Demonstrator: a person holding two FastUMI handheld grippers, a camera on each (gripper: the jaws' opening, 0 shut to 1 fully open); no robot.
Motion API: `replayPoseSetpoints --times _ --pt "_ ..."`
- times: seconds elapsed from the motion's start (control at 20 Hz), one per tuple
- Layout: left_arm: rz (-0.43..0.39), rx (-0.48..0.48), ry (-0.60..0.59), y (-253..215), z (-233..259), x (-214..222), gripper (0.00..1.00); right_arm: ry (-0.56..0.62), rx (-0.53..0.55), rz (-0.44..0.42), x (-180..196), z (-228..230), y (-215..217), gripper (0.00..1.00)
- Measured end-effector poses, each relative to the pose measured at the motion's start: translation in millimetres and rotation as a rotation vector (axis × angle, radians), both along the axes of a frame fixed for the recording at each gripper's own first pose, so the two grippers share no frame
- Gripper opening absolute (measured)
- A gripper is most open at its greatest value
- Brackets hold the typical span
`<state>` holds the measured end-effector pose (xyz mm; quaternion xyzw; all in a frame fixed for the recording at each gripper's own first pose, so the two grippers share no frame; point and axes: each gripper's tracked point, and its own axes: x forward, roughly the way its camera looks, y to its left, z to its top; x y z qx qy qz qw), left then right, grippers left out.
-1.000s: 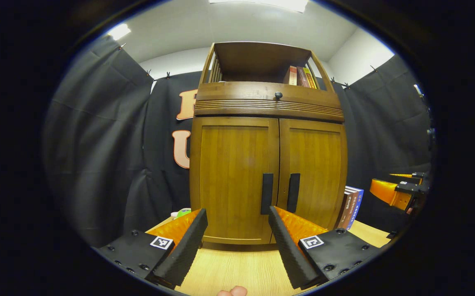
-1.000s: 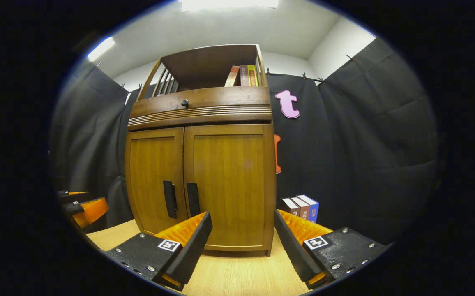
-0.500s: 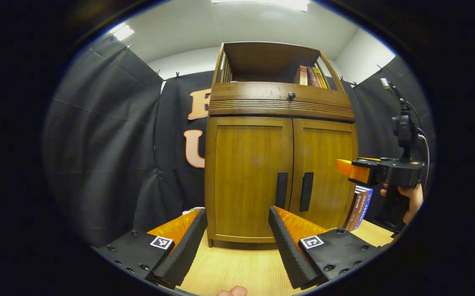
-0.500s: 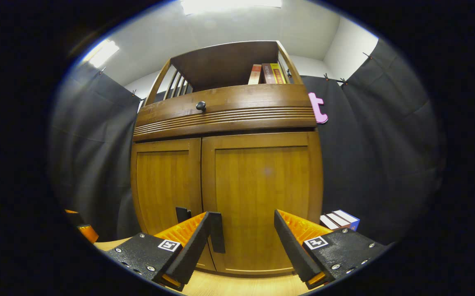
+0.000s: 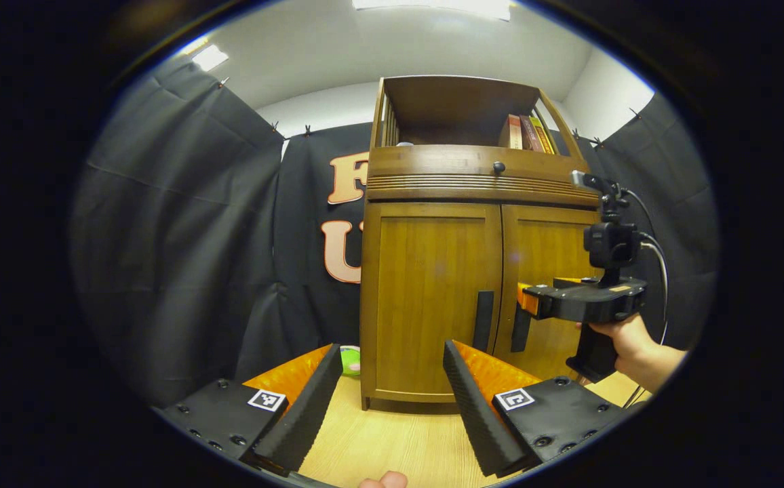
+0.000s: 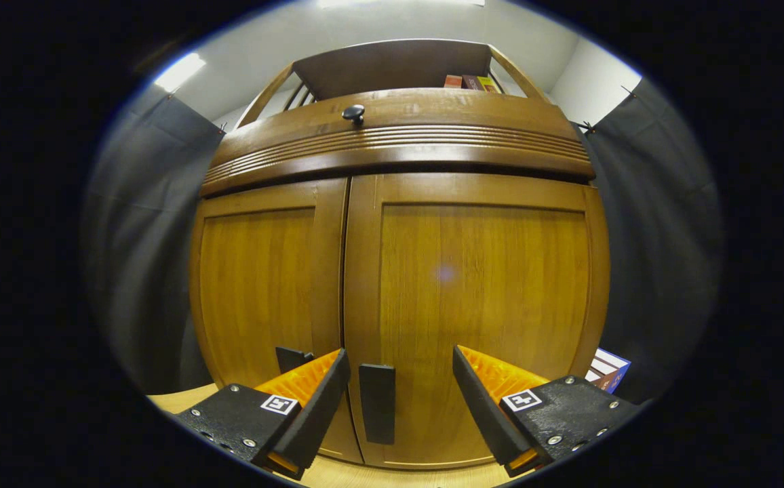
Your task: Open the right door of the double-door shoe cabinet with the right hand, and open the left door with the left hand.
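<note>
The wooden shoe cabinet (image 5: 473, 271) stands on the table with both doors closed. In the left gripper view, my left gripper (image 5: 392, 359) is open, well back from the left door (image 5: 433, 298) and its dark vertical handle (image 5: 483, 320). My right gripper (image 5: 524, 298), held by a hand (image 5: 629, 339), reaches the right door's handle (image 5: 519, 329). In the right gripper view, my right gripper (image 6: 400, 362) is open close to the right door (image 6: 480, 291). Its handle (image 6: 377, 403) stands between the fingers, nearer the left one. The left handle (image 6: 290, 356) is partly hidden behind that finger.
A drawer front with a round knob (image 5: 498, 166) runs above the doors, and books (image 5: 527, 132) stand on the top shelf. A green object (image 5: 350, 359) lies by the cabinet's left foot. More books (image 6: 609, 369) stand to its right. Light wooden tabletop (image 5: 392, 440) lies in front.
My right gripper has moved in close to the cabinet, and the right handle now stands between its fingers. The left gripper has drifted left and slightly back, staying open.
</note>
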<state>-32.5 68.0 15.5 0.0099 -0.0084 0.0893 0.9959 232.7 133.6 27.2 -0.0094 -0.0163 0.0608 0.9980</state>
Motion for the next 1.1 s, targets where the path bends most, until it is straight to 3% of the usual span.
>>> replayPoseSetpoints --times 0.4,0.45,0.55,0.8,0.85,0.9,0.95,1.0,1.1 --pt "0.015 0.001 -0.004 11 2 3 0.95 0.09 0.007 -0.042 24 -40 -2 0.94" --pt "0.015 0.002 -0.004 11 1 5 0.95 0.099 0.01 -0.044 27 -42 -3 0.88" --pt "0.012 0.003 -0.005 12 1 8 0.99 0.087 0.01 -0.046 24 -42 -3 0.94" --pt "-0.005 -0.002 -0.005 9 0 13 0.97 0.065 0.031 -0.036 24 -43 1 0.93" --pt "-0.008 0.0 -0.005 9 0 13 0.97 0.074 0.039 -0.033 25 -44 3 1.0" --pt "-0.01 0.0 -0.007 9 1 12 0.95 0.085 0.048 -0.03 24 -45 4 0.75" --pt "-0.011 -0.001 -0.009 8 1 11 0.95 0.092 0.059 -0.027 24 -46 6 0.9" --pt "-0.011 -0.002 -0.01 8 2 10 0.95 0.097 0.067 -0.021 24 -47 9 0.86" --pt "-0.013 -0.002 -0.008 9 3 8 0.99 0.107 0.086 0.006 24 -50 19 0.61"
